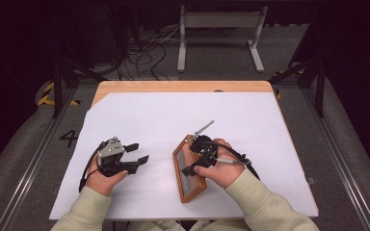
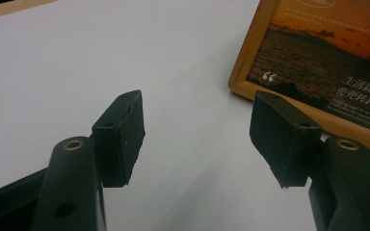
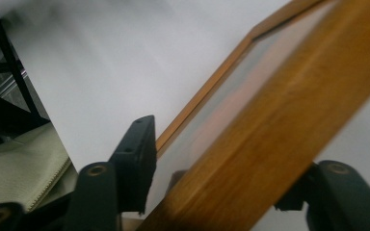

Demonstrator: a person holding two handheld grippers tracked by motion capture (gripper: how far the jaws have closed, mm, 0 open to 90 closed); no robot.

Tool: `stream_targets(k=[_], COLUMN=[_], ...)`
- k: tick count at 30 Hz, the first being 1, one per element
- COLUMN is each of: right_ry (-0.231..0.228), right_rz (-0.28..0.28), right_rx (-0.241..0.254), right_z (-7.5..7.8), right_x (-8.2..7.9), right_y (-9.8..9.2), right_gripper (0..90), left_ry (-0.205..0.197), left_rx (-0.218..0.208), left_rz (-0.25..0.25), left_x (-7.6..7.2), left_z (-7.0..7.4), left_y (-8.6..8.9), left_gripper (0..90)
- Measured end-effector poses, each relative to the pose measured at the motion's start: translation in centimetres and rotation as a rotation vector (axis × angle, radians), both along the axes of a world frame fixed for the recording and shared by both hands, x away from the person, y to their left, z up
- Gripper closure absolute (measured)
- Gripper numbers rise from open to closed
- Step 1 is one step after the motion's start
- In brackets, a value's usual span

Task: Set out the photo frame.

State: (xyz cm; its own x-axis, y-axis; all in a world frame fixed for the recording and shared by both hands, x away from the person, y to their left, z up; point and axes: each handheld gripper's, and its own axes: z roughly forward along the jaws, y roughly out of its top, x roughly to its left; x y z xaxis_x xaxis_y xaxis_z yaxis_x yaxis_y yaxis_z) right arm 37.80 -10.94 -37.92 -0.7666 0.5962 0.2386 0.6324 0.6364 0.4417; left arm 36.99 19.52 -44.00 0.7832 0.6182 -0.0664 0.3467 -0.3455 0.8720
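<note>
A wooden picture frame [image 1: 187, 177] with a sunset print [image 2: 327, 53] lies on the white sheet, right of centre and angled toward the far right. My right gripper [image 1: 197, 166] reaches over its right side. In the right gripper view the frame's wooden rail [image 3: 270, 125] runs between the jaws of the right gripper [image 3: 217, 163]. A thin gap shows beside the left pad [image 3: 137, 163], and the other pad is hidden behind the wood. My left gripper [image 1: 140, 152] rests on the sheet left of the frame. The left gripper [image 2: 197, 110] stands open with nothing in it, and the frame's corner lies just past its right jaw.
The white sheet [image 1: 173, 115] covers most of a wooden table [image 1: 183, 86]. A thin grey bar [image 1: 205, 127] sticks out past the frame's far corner. Beyond the table stand a white metal support [image 1: 219, 21] and loose cables [image 1: 144, 57] on the floor.
</note>
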Motion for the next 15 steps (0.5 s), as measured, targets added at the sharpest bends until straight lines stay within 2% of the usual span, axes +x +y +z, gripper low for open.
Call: stream_targets(k=[5, 6, 11, 14, 15], right_ry=[-0.003, 0.008, 0.033, 0.064, 0.058], right_rz=[0.003, 0.005, 0.002, 0.003, 0.009], right_rx=[0.015, 0.025, 0.028, 0.03, 0.035], right_z=[0.5, 0.61, 0.64, 0.77, 0.84], right_x=[0.36, 0.48, 0.77, 0.95, 0.98], right_y=[-0.48, -0.61, -0.77, -0.91, -0.95], right_gripper=[63.0, 65.1, 67.7, 69.9, 70.5], left_ry=[0.001, 0.003, -0.001, 0.0, 0.0], left_rx=[-0.002, -0.003, -0.002, -0.003, -0.003], left_rz=[-0.002, 0.0, -0.001, -0.001, -0.001], left_x=[-0.01, -0.03, -0.02, -0.04, -0.03], left_z=[-0.01, -0.01, 0.02, 0.03, 0.03], left_y=[0.0, 0.0, 0.05, 0.06, 0.07], left_gripper=[37.9, 37.9, 38.2, 38.4, 38.4])
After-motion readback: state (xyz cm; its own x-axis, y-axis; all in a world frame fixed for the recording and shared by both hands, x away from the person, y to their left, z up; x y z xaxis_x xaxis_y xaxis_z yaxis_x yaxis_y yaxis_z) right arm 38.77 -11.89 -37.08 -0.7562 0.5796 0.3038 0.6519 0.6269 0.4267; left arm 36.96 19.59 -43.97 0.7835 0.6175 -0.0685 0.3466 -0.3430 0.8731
